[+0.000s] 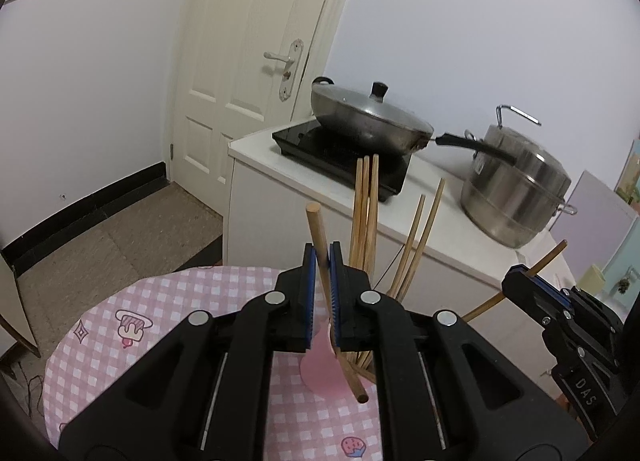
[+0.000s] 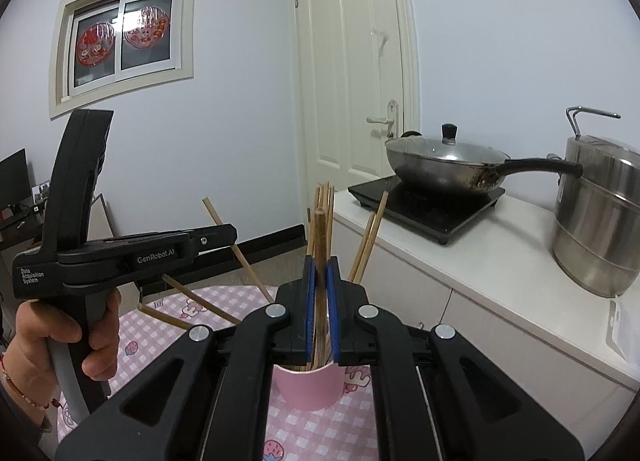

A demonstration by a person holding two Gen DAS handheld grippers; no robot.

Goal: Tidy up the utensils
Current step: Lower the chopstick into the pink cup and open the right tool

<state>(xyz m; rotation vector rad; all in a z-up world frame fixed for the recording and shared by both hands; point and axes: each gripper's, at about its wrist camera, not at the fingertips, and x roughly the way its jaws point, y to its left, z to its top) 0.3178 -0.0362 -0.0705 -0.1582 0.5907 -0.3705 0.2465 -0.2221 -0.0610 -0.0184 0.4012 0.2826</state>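
Wooden chopstick (image 1: 320, 239) clamped between the blue pads of the left gripper (image 1: 323, 257), jaws narrow and pressed on the stick, upper end tilted up to the left, lower end reaching down past the pads above the pink checked tabletop (image 1: 160, 301). Second wooden chopstick (image 2: 320, 257) pinched upright in the right gripper (image 2: 320, 273), jaws likewise nearly closed around it. Directly below the right gripper, pink cup (image 2: 308, 387) standing on the tabletop, already full of other chopsticks (image 2: 364, 245) leaning in several directions. In the left wrist view, the same bundle (image 1: 364, 213) rising just behind the jaws, with the cup mostly hidden under them. Hand (image 2: 44, 345) wrapped around the grey handle of the left gripper, red string bracelet on the wrist. Beyond the table, white cabinet (image 2: 500, 261) carrying a black induction cooker (image 2: 424, 209), a lidded wok (image 2: 448, 169) and a steel steamer pot (image 2: 600, 217).
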